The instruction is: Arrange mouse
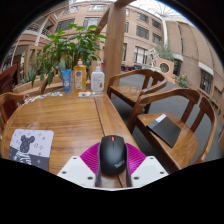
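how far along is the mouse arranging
Done: the gripper has the black mouse between its pink pads, apparently gripped. In hand: the mouse is held near the front edge of the wooden table. Left: setting it down, perhaps on the mouse pad off to the side, which lies bare, and letting go.
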The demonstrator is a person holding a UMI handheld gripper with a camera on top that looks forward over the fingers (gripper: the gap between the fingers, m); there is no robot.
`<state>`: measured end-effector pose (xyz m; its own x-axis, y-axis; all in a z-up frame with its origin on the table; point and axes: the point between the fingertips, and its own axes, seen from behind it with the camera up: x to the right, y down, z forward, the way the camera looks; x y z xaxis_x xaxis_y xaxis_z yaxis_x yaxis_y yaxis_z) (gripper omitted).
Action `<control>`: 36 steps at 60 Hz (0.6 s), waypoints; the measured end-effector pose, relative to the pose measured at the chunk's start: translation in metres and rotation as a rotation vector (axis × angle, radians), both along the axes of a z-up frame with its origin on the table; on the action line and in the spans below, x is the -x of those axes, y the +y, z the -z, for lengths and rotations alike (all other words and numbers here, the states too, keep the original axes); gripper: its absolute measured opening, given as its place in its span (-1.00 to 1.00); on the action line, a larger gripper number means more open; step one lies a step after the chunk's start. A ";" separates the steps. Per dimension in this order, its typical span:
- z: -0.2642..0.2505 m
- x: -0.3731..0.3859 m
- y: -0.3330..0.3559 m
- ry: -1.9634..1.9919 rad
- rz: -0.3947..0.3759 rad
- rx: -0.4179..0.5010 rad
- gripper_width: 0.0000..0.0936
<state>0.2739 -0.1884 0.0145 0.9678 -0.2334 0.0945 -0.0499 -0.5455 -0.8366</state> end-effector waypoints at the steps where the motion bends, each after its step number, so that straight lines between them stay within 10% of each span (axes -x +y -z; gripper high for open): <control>1: -0.009 -0.002 0.001 -0.008 0.008 -0.018 -0.26; 18: -0.210 0.099 0.018 0.067 -0.093 -0.398 -0.27; 36: -0.065 0.273 0.024 0.185 -0.334 -0.103 -0.26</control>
<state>0.0008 -0.1645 0.0792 0.9906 0.0979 -0.0959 -0.0389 -0.4708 -0.8814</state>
